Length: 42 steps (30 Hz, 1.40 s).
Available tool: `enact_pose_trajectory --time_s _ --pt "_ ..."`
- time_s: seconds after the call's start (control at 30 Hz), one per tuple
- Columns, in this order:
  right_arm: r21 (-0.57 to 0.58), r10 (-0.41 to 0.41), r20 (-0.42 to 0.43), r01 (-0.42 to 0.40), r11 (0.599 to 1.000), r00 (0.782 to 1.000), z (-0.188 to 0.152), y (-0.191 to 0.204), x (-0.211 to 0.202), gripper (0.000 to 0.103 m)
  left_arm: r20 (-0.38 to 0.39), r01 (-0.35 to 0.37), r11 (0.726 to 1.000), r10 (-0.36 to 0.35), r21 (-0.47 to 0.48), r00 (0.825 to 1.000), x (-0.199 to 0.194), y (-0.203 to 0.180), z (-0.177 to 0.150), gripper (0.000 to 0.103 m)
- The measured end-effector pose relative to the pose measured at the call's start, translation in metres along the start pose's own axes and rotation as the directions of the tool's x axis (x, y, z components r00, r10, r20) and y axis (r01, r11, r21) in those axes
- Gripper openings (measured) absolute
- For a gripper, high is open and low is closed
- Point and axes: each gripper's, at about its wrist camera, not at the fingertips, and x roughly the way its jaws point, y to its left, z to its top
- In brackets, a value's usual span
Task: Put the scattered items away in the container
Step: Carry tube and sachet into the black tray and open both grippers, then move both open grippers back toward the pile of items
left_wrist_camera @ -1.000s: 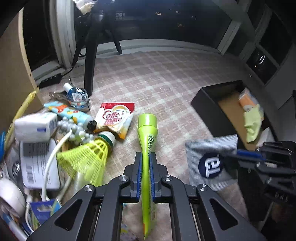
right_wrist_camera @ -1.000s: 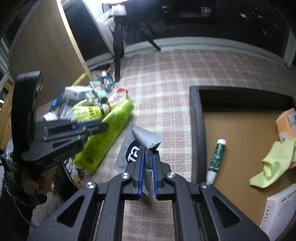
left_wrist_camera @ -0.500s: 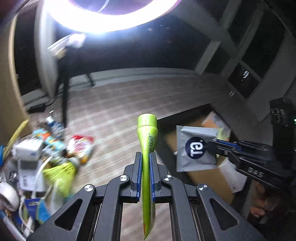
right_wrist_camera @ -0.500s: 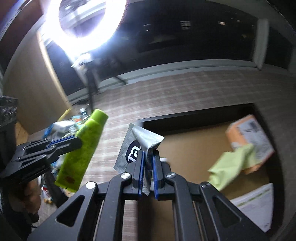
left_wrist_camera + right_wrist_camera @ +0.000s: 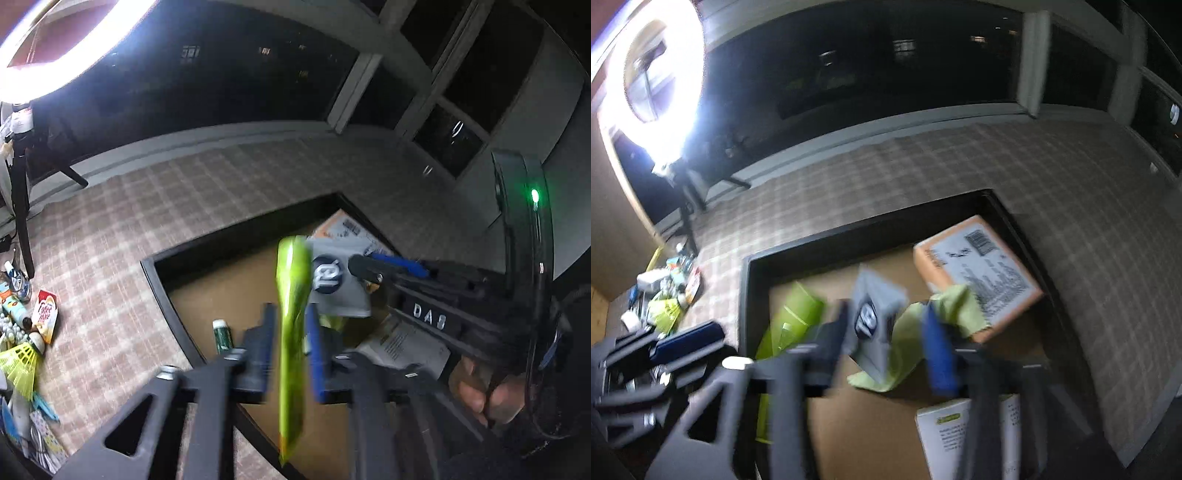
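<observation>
Left gripper point(image 5: 290, 345): jaws opening; 0.5 s ago pinched on the lime-green squeeze tube point(image 5: 291, 295), now a gap on both sides, tube slipping free.
Right gripper point(image 5: 890, 334): jaws opening wide, grey foil sachet w/ dark round logo point(image 5: 873, 319) loose between them (blurred, prob. falling).
Place: both over the black-walled, cardboard-floored tray point(image 5: 744, 295), near its left wall.
Meaning: 2 items released into the container; pile at the checked cloth's left edge point(image 5: 22, 332) still to clear.
</observation>
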Motion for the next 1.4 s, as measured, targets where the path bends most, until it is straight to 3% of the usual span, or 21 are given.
enact_pose_trajectory --time_s 0.13,0.47,0.67,0.87,1.03,1.17,1.27,1.4 --pt "-0.02 0.0 0.028 0.0 1.0 1.0 -0.002 0.0 -0.007 0.056 0.008 -0.039 0.999 0.039 0.01 0.999 -0.009 0.005 -0.009 0.025" --pt "-0.111 0.086 0.018 -0.083 0.99 0.996 -0.008 0.039 -0.005 0.056 0.024 -0.092 0.991 0.095 -0.097 0.995 -0.045 0.048 -0.035 0.025" --pt "-0.218 0.15 -0.002 -0.147 0.965 0.989 -0.017 0.08 -0.007 0.056 0.023 -0.186 0.971 0.191 -0.148 0.981 -0.077 0.079 -0.069 0.025" --pt "-0.297 0.27 -0.05 -0.272 0.915 0.962 -0.032 0.122 -0.007 0.056 0.001 -0.302 0.911 0.315 -0.282 0.949 -0.123 0.133 -0.121 0.025" --pt "-0.382 0.345 -0.15 -0.376 0.844 0.927 -0.052 0.175 0.001 0.056 -0.029 -0.378 0.814 0.408 -0.441 0.912 -0.165 0.181 -0.174 0.025" --pt "-0.458 0.394 -0.244 -0.464 0.758 0.886 -0.077 0.228 0.007 0.056 -0.068 -0.422 0.725 0.464 -0.544 0.883 -0.197 0.208 -0.226 0.025" --pt "-0.522 0.403 -0.31 -0.509 0.685 0.861 -0.101 0.268 0.009 0.056 -0.093 -0.432 0.694 0.47 -0.576 0.878 -0.208 0.218 -0.255 0.025" --pt "-0.601 0.386 -0.369 -0.534 0.595 0.846 -0.129 0.311 0.009 0.057 -0.116 -0.445 0.681 0.472 -0.582 0.874 -0.213 0.223 -0.28 0.025"
